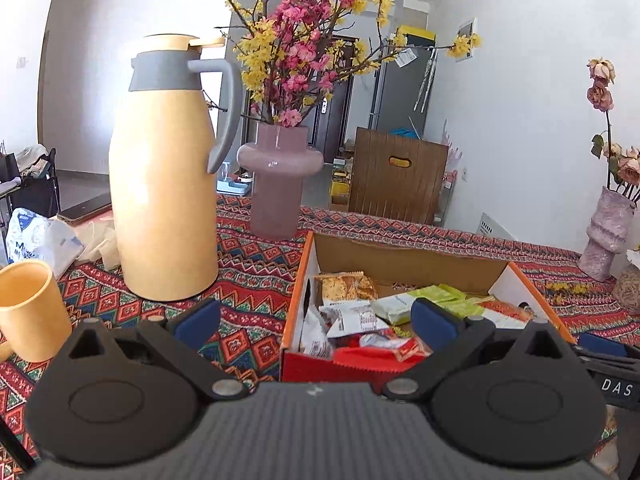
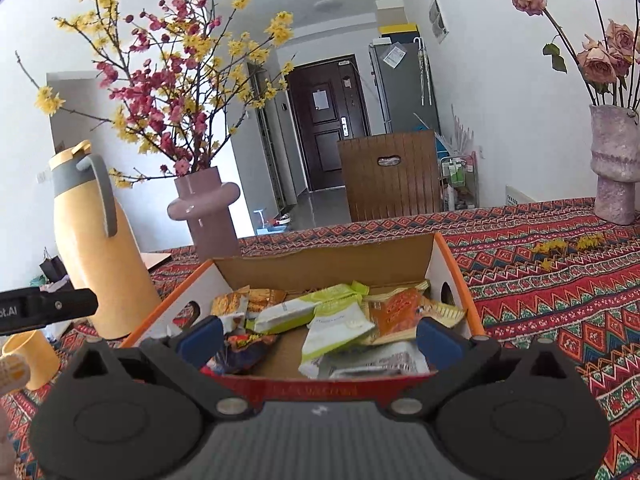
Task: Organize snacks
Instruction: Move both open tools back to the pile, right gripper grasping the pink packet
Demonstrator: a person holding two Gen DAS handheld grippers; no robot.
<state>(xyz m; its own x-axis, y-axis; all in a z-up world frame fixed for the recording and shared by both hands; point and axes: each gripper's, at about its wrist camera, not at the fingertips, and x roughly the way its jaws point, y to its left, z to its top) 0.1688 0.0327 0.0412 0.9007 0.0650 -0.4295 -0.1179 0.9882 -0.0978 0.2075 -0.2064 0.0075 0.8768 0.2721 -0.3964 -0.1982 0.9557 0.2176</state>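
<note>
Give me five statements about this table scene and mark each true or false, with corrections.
1. The snack packets lie inside the cardboard box. True.
2. The left gripper is clamped on a packet. False: it is open and holds nothing.
3. The yellow thermos jug stands upright on the patterned tablecloth. True.
4. The pink vase is empty. False: it holds pink and yellow flowering branches.
5. The right gripper is open. True.
</note>
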